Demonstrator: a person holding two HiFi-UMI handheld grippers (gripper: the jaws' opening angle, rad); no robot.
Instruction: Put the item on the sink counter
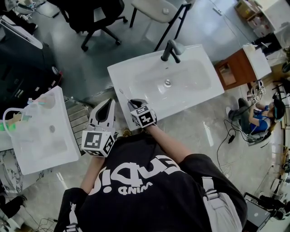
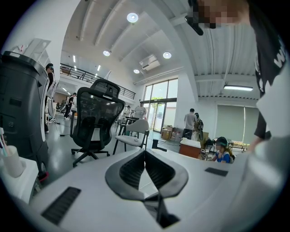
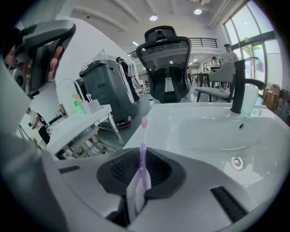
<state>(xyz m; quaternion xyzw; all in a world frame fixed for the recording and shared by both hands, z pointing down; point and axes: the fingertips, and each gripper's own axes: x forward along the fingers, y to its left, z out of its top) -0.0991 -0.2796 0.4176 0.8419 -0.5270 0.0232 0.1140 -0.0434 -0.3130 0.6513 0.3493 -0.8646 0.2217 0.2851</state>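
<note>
- Head view: left gripper (image 1: 108, 105) and right gripper (image 1: 132, 103) stood side by side at the white sink's (image 1: 121, 76) near rim.
- Left gripper view: jaws were pressed together, with nothing between them.
- Right gripper view: jaws were clamped on a purple toothbrush (image 3: 143, 152), its head over the sink counter's edge.

A black office chair (image 1: 93, 16) is seen at eleven o'clock, a white chair (image 1: 158, 10) at twelve, a wooden cabinet (image 1: 233, 70) at two, and a seated person (image 1: 256, 118) at three.

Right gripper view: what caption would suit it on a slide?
Right tool grips a purple toothbrush at the edge of the white sink.
</note>
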